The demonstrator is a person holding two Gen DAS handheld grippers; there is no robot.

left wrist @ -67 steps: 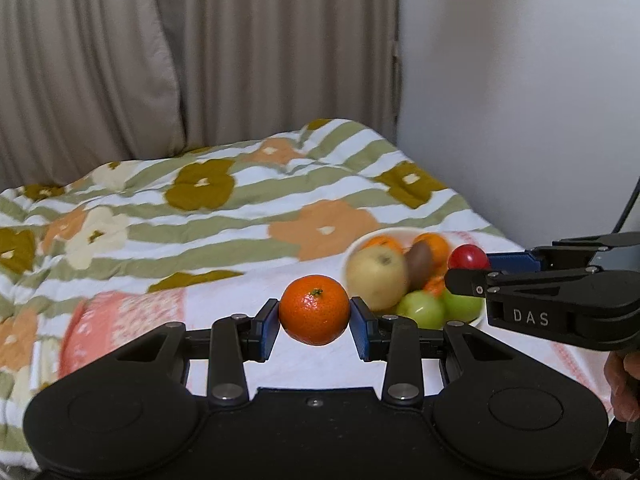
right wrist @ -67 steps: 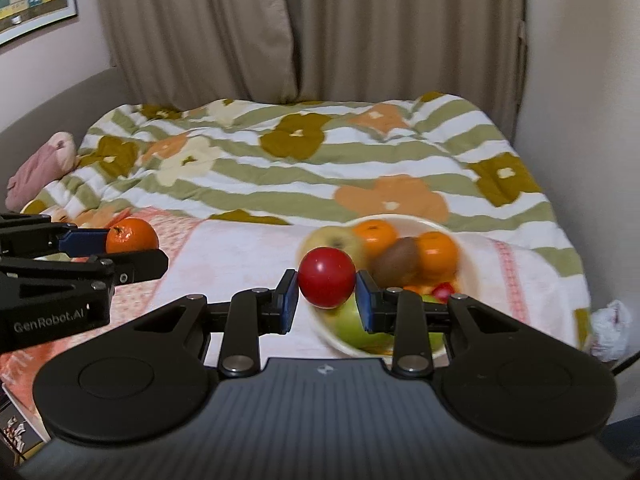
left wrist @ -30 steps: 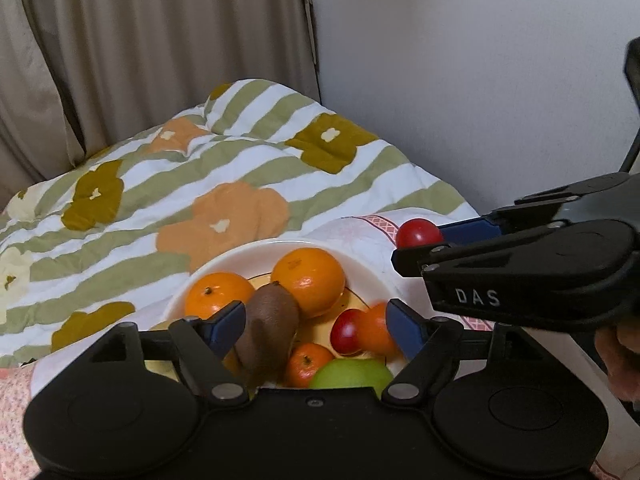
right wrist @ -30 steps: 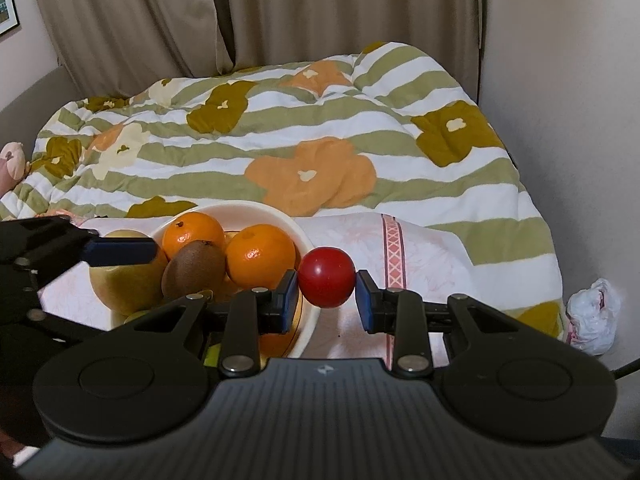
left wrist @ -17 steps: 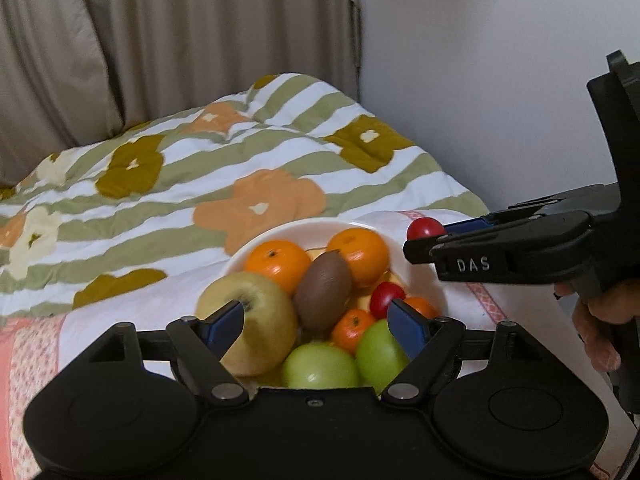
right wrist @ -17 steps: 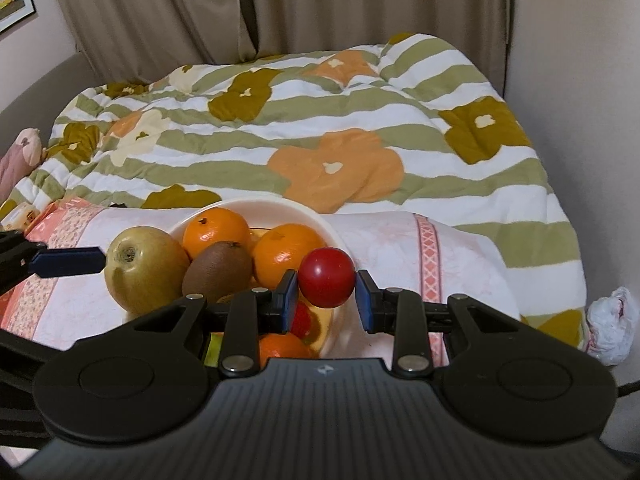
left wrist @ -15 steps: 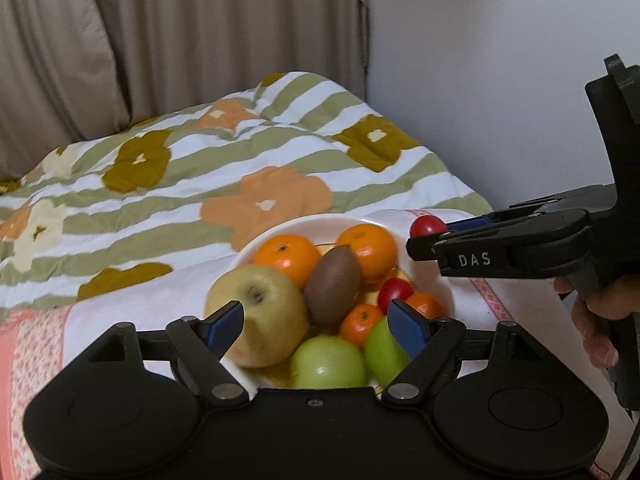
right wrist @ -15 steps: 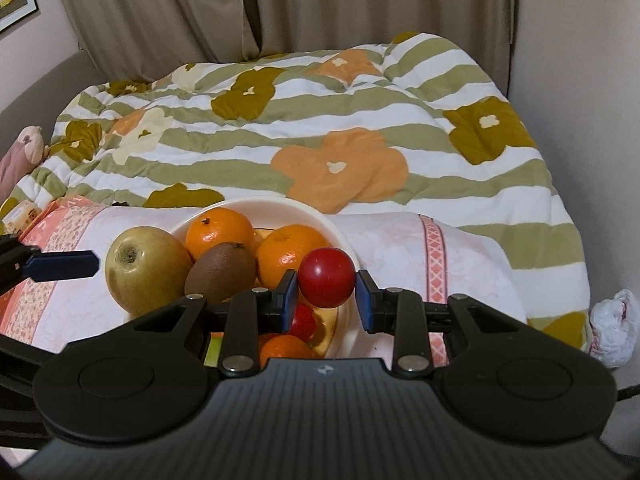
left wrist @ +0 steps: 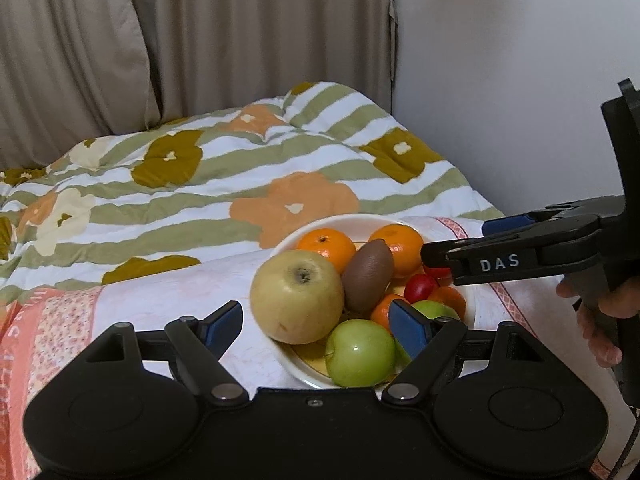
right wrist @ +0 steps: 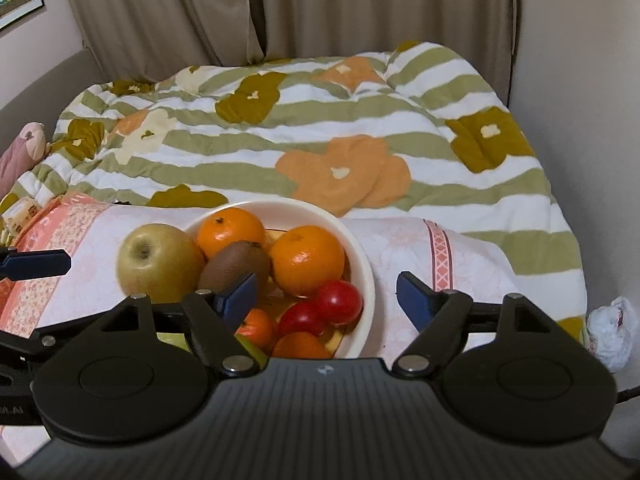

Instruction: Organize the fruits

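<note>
A white bowl [right wrist: 362, 264] on the bed holds a yellow apple [left wrist: 298, 296], two oranges [right wrist: 307, 266], a kiwi [left wrist: 367, 276], green apples [left wrist: 360, 352], small tangerines and two red fruits [right wrist: 339, 302]. My left gripper [left wrist: 316, 326] is open and empty, just in front of the bowl. My right gripper [right wrist: 326, 296] is open and empty over the bowl's right rim, just above the red fruits. It also shows from the side in the left wrist view [left wrist: 452, 246].
The bowl [left wrist: 296, 356] sits on a pink-and-white cloth [right wrist: 404, 248] over a striped floral quilt [right wrist: 320, 128]. A wall [left wrist: 520, 80] is close on the right, curtains [right wrist: 280, 8] are behind. A white plastic bag [right wrist: 612, 332] lies at the bed's right edge.
My right gripper opened and let the red fruit drop into the bowl beside the other red one. My left gripper, which let go of its orange earlier, stayed open and drew back slightly.
</note>
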